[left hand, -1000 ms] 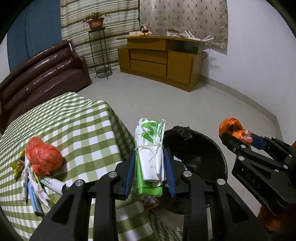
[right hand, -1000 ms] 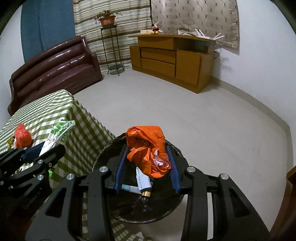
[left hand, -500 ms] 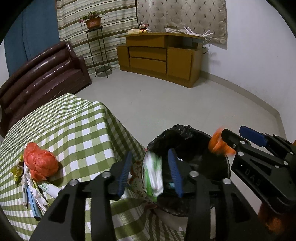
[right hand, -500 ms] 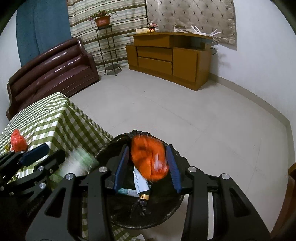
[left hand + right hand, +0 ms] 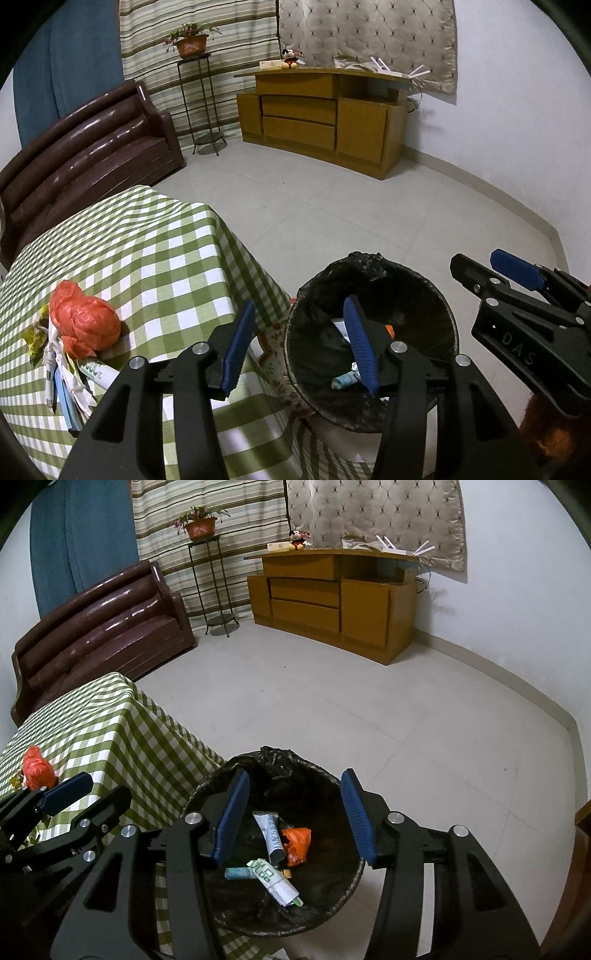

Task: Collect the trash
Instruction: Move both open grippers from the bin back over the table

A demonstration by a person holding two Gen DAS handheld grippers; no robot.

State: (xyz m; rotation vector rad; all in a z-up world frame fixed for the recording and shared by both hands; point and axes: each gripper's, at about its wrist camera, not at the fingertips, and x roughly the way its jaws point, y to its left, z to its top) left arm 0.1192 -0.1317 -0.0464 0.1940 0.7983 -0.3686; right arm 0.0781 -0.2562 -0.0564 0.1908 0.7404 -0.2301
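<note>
Over the black-lined bin point(image 5: 332, 786), beside the checked table point(image 5: 155, 258), both claws hang with nothing between the pads. Left gripper point(image 5: 301, 345) and right gripper point(image 5: 291, 812) have just been opening; jaws on each stand apart, released, and the loads lie in the bin. Step in hand, as I judge it: finishing the drop and going back for more. To do it well, keep both claws spread until they are lifted clear of the rim, so no liner or loose wrapper snags on a pad; then swing the left claw across to the table heap, coming in from above with the jaws straddling one piece only. Bin contents, right wrist view: crumpled orange bag point(image 5: 297, 843), white tube point(image 5: 271, 836), rolled green-and-white packet point(image 5: 275, 880) tied round the middle, a small teal item under it. All settled on the bottom, well below the rim. Remaining trash sits on the table near its left side: a knotted orange plastic bag point(image 5: 83, 325), puffy and soft, likely to squash under the pads, resting on a pile of flat wrappers and a toothpaste tube point(image 5: 98, 371). Wrappers thin, overlapping; hard to tell how many. Bag is the easier next grab, being tallest.
</note>
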